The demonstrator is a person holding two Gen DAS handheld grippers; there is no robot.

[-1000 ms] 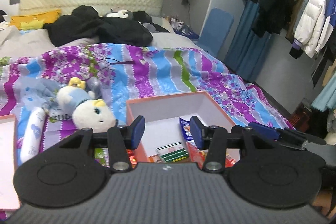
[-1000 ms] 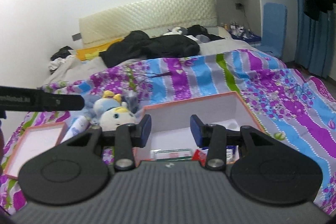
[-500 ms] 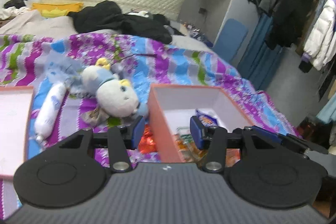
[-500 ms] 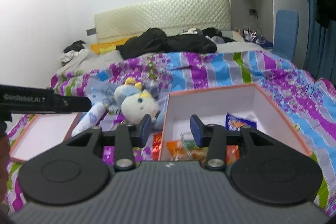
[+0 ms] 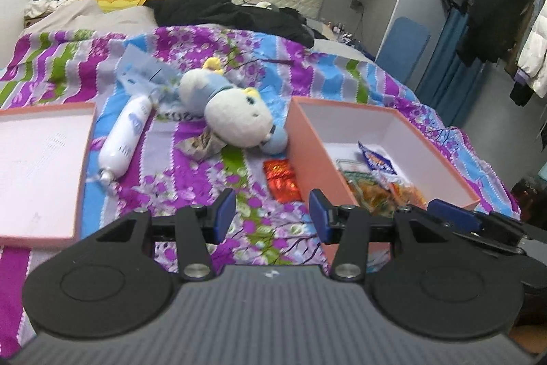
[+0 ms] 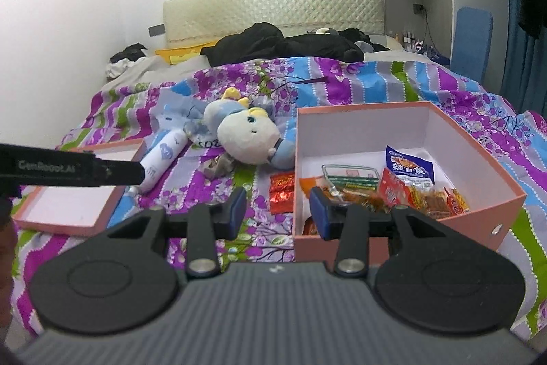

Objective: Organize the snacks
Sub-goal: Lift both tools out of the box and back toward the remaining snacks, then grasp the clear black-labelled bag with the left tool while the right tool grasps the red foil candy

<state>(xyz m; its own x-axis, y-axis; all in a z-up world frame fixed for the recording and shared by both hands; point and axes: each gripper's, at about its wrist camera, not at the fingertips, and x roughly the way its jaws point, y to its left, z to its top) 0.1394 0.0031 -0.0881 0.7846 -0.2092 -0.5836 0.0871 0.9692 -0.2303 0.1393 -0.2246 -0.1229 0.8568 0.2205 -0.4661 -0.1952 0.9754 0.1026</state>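
Note:
A pink box with white inside stands on the bedspread and holds several snack packets, among them a blue-and-white one. A red foil snack lies on the cover just left of the box. A crumpled grey wrapper lies by the plush toy. My left gripper hangs open and empty above the cover, near the red snack. My right gripper is open and empty too, over the box's near left corner.
The box lid lies open side up at the left. A white bottle and a plush toy lie between lid and box. Black clothes are heaped at the bed's head. The left gripper's side bar crosses the right view.
Both grippers have dropped and moved toward the bed, so the box, toy and lid now sit larger and lower in view. The red snack has come into sight. Neither gripper's jaws moved.

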